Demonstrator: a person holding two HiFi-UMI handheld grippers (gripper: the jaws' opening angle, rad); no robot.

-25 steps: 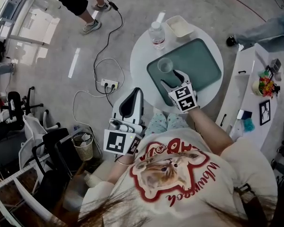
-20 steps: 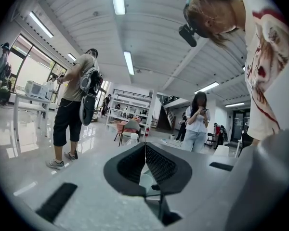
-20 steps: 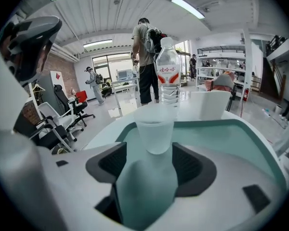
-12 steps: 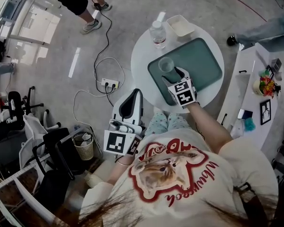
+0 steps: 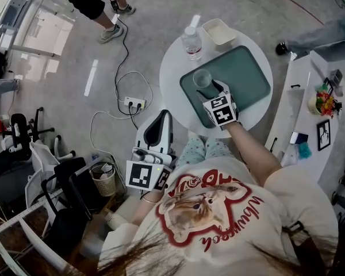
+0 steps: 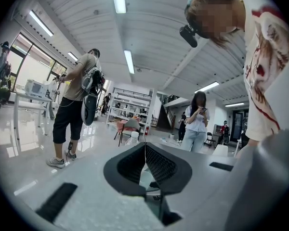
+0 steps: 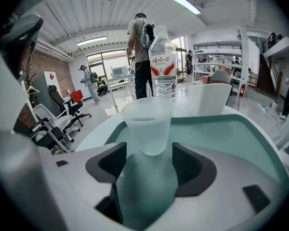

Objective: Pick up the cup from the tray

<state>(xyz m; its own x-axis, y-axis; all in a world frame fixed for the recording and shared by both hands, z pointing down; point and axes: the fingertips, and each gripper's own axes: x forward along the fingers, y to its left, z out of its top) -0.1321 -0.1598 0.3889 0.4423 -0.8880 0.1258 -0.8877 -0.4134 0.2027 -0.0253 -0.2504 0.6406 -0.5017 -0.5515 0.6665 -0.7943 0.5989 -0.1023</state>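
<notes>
A translucent plastic cup (image 7: 148,121) is seen standing upright on a teal rectangular tray (image 5: 247,76). It is placed near the tray's left corner, on the side towards a clear plastic water bottle (image 5: 191,42). The tray is carried by a round white table (image 5: 171,76). The right gripper (image 7: 148,160) is held over the tray's near edge with its jaws spread wide. The cup's base is framed at their mouth, but no pad is pressed against it. The left gripper (image 6: 145,153) is held beyond the table's near edge, its jaws closed together on nothing.
</notes>
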